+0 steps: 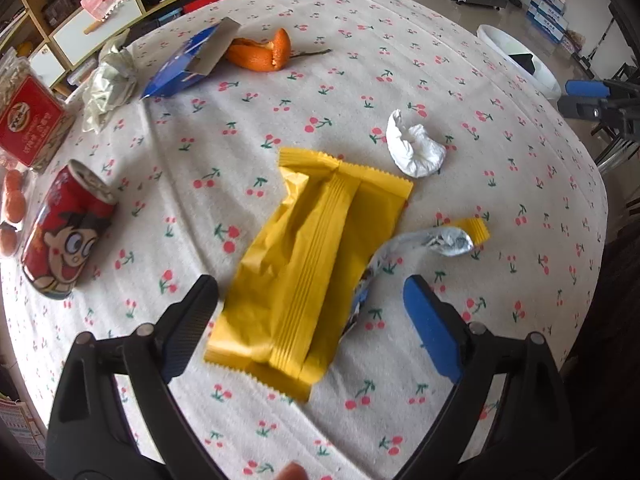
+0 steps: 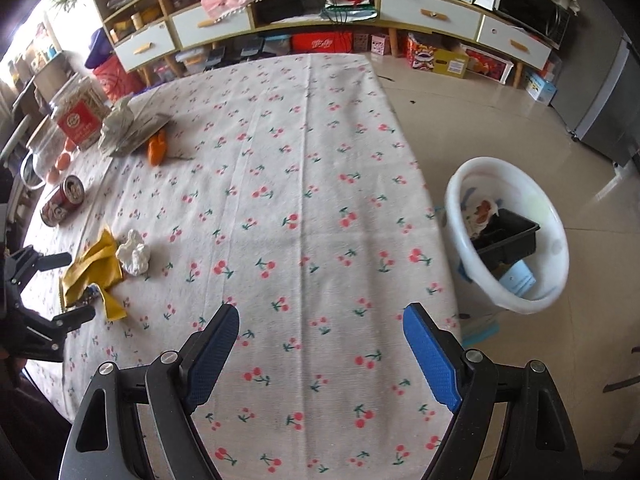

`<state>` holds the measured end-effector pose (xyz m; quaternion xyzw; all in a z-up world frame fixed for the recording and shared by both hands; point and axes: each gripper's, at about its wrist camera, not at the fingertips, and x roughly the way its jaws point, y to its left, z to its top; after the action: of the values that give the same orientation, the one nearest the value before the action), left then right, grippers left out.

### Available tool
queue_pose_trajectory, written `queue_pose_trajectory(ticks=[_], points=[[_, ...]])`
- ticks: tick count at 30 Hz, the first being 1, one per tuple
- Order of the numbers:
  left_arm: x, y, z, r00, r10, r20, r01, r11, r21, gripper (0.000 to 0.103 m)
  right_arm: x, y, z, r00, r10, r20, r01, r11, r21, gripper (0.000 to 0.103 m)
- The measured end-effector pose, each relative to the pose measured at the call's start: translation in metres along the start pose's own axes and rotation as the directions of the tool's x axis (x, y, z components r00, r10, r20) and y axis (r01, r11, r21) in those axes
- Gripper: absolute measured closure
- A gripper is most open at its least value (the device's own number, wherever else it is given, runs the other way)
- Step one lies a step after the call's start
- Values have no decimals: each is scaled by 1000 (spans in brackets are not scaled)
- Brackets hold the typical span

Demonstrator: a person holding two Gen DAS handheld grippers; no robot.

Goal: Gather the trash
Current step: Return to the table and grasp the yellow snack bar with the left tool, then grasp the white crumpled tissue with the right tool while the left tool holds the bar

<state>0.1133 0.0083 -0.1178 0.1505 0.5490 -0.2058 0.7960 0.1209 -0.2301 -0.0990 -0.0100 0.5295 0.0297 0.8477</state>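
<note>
A yellow snack wrapper lies flat on the cherry-print tablecloth, between the open fingers of my left gripper, which hovers just above its near end. A silver foil wrapper, a crumpled white tissue, orange peel, a blue torn carton and a crumpled paper wad lie around it. My right gripper is open and empty over bare cloth. The white basin on the floor holds trash. The yellow wrapper and the tissue show at left in the right wrist view.
A red drink can lies at the left, near a red-labelled jar and small oranges. The table's right edge drops to tiled floor. Shelves and drawers stand behind the table.
</note>
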Motion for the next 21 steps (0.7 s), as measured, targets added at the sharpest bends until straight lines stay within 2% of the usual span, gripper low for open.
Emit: queue_pose_trajectory(ticks=[9,14,17,21], points=[[0,-3,0,999,22,29,-22,1000,-4,30,10,13,1,1000,-6,-20,6,1000,-9,17],[-7,9,-4,999,8,51,-5,998,-66,58,13,27,5,1000,-2,-22,1,1000,-31,17],[-13,20,-7,998,-16,68,25,990,-137,60,15,38,7,1000,5,-22,-6,999,-47,17],[-23,34,-16,995,-7,98,29,975,-220,65,20,57,11,1000,20,-23,-22,996,-83,17]])
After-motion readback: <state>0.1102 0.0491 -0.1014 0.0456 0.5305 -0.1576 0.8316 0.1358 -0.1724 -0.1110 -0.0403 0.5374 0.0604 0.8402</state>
